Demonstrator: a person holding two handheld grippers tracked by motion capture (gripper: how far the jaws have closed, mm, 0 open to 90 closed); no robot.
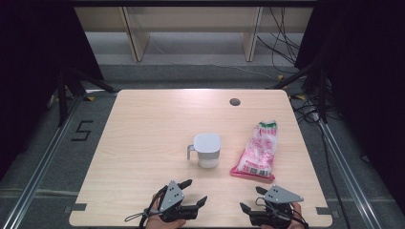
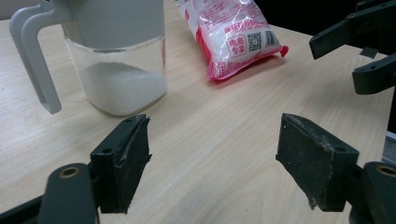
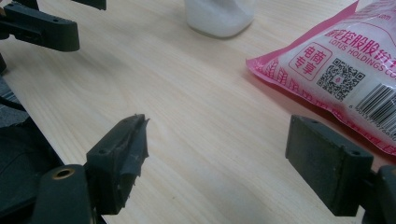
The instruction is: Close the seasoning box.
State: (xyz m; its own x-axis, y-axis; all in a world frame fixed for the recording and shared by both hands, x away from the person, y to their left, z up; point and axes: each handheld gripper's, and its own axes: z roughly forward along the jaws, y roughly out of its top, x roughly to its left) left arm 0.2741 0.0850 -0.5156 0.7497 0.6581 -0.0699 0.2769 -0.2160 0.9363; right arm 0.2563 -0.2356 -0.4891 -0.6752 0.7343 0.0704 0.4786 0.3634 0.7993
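The left gripper [image 1: 195, 192] stood wide open and empty near the table's [image 1: 143, 129] front edge, with the lidded jar [image 1: 207, 150] of white granules beyond it at mid-table. Toward the right edge lay the pink-and-white bag [image 1: 256, 152]. The right gripper [image 1: 253, 199], also wide open and empty, sat just short of the bag's near end. Judging by this, nothing was grasped yet; next, each claw needed to advance and close.
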